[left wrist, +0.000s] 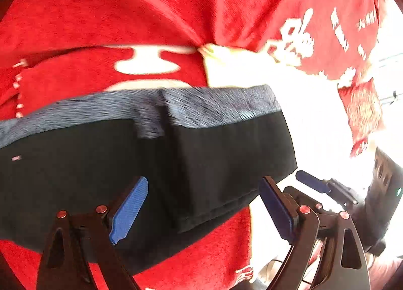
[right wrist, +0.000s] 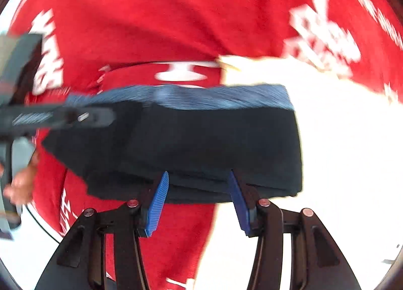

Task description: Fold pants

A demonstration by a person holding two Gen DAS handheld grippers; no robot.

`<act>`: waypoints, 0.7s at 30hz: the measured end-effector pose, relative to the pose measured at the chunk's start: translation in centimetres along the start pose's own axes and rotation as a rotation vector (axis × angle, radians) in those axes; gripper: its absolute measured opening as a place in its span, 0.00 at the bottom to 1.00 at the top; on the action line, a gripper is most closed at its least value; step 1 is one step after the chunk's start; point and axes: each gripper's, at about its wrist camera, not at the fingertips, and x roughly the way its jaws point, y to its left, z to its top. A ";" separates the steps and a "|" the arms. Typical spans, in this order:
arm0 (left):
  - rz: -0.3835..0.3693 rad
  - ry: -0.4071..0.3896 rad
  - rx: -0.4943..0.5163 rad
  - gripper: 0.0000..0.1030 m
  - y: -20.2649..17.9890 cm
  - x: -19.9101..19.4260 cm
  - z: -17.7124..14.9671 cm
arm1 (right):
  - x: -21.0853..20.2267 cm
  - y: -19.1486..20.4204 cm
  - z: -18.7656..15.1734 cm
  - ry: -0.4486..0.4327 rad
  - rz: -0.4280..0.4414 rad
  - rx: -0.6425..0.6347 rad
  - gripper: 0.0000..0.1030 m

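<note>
- While the black pants [left wrist: 105, 164] lie folded in a thick stack on the red blanket [left wrist: 126, 12], the grey waistband [left wrist: 214, 103] is at the far edge
- The left gripper [left wrist: 204, 206] is spread wide, holding nothing
- The right gripper [right wrist: 199, 201] is spread too, its blue pads [right wrist: 157, 204] touching the near edge of the stack

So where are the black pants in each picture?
Left wrist view: the pants fill the middle and left, folded, grey waistband along the top.
Right wrist view: the pants sit in the middle, just past the fingertips.
Shared landmark: the red blanket with white print lies under them in both.
</note>
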 end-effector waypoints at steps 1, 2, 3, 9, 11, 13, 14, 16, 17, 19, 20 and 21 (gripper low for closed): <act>0.016 0.020 0.009 0.75 0.0 0.8 0.2 | 0.2 -1.4 0.1 0.013 0.006 0.031 0.52; 0.019 0.033 0.005 0.73 0.0 1.2 0.3 | 0.2 -2.3 -0.1 0.022 0.015 0.060 0.52; 0.018 0.044 -0.005 0.73 0.0 1.5 0.3 | 0.2 -3.5 -0.3 0.027 0.031 0.100 0.52; -0.002 0.084 -0.044 0.57 -0.3 2.6 0.2 | 0.0 -6.0 -1.9 0.027 0.085 0.207 0.52; 0.002 0.102 -0.048 0.18 -0.2 2.9 0.4 | 0.1 -6.5 -2.1 0.029 0.091 0.210 0.52; -0.039 0.102 -0.070 0.10 -0.3 2.5 0.4 | 0.3 -6.9 -2.1 0.030 0.099 0.214 0.52; -0.038 0.090 -0.059 0.04 -0.5 2.0 0.3 | 0.4 -7.0 -2.1 0.034 0.100 0.217 0.52; 0.012 0.086 -0.035 0.05 -0.7 1.5 -0.3 | 0.0 -7.5 -2.2 0.038 0.105 0.224 0.52; 0.028 0.091 -0.032 0.05 -0.5 1.6 -0.6 | -0.2 -7.5 -2.2 0.038 0.107 0.227 0.51; 0.049 0.115 -0.042 0.05 0.2 2.2 -1.5 | -0.7 -7.8 -2.3 0.036 0.109 0.229 0.51; 0.042 0.124 -0.057 0.05 0.7 2.6 -1.8 | -0.9 -7.9 -2.3 0.038 0.108 0.229 0.51; 0.031 0.125 -0.070 0.05 1.0 2.7 -2.1 | -1.0 -7.9 -2.4 0.041 0.111 0.230 0.51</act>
